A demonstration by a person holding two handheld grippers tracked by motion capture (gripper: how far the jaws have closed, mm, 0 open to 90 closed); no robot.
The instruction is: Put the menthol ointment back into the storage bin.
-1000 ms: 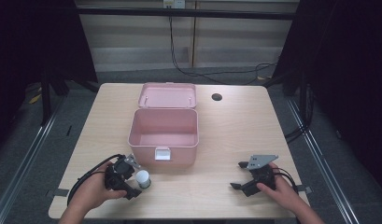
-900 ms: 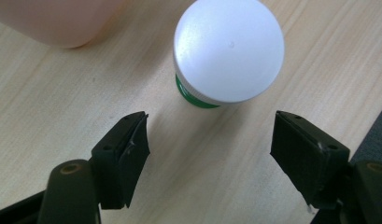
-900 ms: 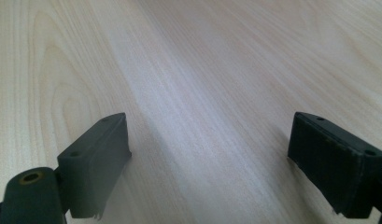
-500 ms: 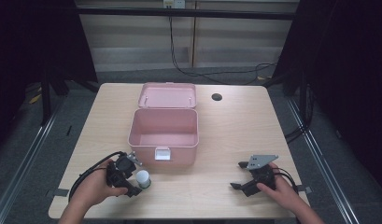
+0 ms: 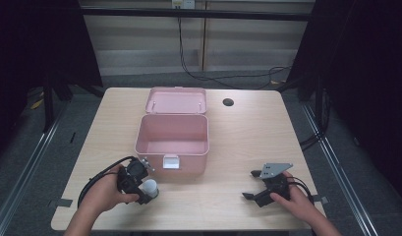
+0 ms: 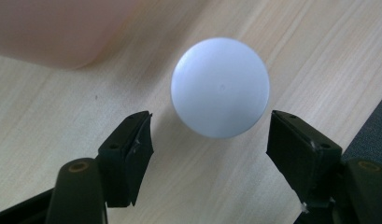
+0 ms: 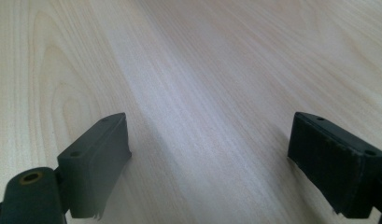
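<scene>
On the table [image 5: 238,142], near front-left corner: one white round-topped container [image 5: 150,187], standing upright just in front of the open pink box [image 5: 172,142]. My left fingers [image 6: 209,140] straddle it, one on each side, closing in just now but not yet touching; gaps show both sides in the left gripper view. Front right: my right fingers [image 7: 209,158], spread wide over bare wood, holding nothing. Box lid [image 5: 176,100] tipped back.
</scene>
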